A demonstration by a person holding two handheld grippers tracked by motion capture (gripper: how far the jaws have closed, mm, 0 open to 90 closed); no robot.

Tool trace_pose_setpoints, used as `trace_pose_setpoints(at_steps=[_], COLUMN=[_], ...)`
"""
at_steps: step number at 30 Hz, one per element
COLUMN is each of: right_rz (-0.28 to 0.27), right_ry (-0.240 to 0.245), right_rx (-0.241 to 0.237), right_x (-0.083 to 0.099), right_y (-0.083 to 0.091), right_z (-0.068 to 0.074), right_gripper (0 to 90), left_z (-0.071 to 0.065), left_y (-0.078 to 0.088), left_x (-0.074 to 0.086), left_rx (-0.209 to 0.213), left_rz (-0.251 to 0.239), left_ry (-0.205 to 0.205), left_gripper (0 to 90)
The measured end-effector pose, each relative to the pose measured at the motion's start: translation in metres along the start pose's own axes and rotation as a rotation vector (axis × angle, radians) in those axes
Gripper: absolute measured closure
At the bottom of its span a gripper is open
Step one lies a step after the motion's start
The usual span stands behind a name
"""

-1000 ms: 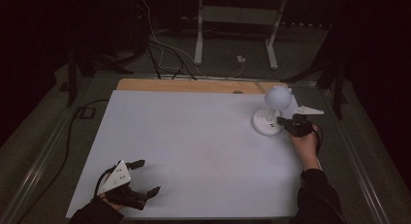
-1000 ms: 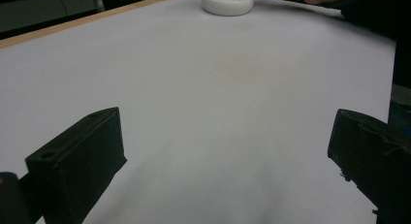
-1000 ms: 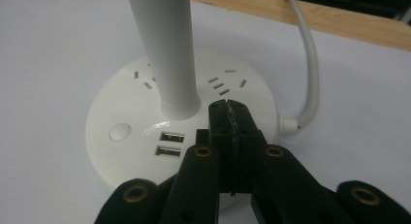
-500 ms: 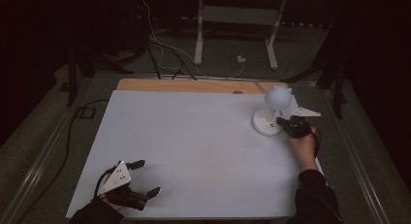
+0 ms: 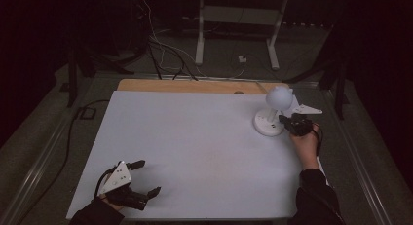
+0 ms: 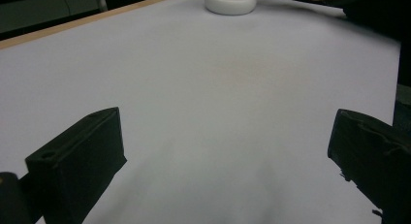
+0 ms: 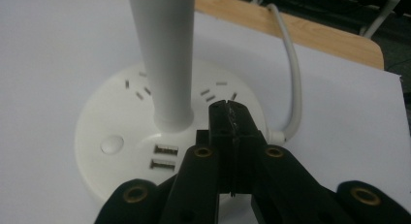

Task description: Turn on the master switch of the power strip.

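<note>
A white desk lamp stands at the far right of the white table sheet (image 5: 195,137), with a round base (image 5: 268,123) and a globe head (image 5: 279,97). In the right gripper view the base (image 7: 121,127) carries socket slots, two USB ports (image 7: 165,156) and a round button (image 7: 111,144), and the stem (image 7: 165,54) rises from its middle. My right gripper (image 5: 285,123) (image 7: 228,112) is shut with nothing between its jaws. Its tips hover over the base just right of the stem; contact cannot be told. My left gripper (image 5: 150,177) (image 6: 225,151) rests open at the near left, holding nothing.
The lamp's white cable (image 7: 293,78) runs off the base toward the wooden table edge (image 5: 195,86) at the back. Beyond the table lie floor cables (image 5: 165,49) and a metal stand (image 5: 234,20). The lamp base (image 6: 230,1) lies far ahead of the left gripper.
</note>
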State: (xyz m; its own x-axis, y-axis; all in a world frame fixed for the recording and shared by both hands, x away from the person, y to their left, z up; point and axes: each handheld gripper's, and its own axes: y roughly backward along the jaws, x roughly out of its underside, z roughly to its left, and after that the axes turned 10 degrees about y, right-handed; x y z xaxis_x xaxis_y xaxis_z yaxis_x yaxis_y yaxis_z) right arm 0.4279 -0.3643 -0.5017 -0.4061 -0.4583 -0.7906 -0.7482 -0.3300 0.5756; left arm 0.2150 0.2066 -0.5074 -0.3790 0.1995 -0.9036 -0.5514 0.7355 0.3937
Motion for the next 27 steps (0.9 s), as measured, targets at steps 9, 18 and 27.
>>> trace_pose_setpoints(at_steps=[9, 18, 27], right_rz=[-0.038, -0.067, -0.076], right_ry=[-0.042, -0.061, -0.070], right_rx=[-0.029, -0.044, -0.069], right_x=[-0.002, 0.000, 0.002], right_y=[0.009, 0.022, 0.037], right_z=[-0.003, -0.003, -0.001], right_gripper=[90.0, 90.0, 77.8], left_z=[-0.001, -0.001, -0.001], left_y=[0.000, 0.001, 0.001], left_x=[0.000, -0.001, -0.001], left_rx=[0.000, 0.001, 0.001], left_rz=[-0.002, -0.005, -0.006], left_ry=[-0.004, -0.006, -0.005], left_gripper=[0.2, 0.2, 0.2])
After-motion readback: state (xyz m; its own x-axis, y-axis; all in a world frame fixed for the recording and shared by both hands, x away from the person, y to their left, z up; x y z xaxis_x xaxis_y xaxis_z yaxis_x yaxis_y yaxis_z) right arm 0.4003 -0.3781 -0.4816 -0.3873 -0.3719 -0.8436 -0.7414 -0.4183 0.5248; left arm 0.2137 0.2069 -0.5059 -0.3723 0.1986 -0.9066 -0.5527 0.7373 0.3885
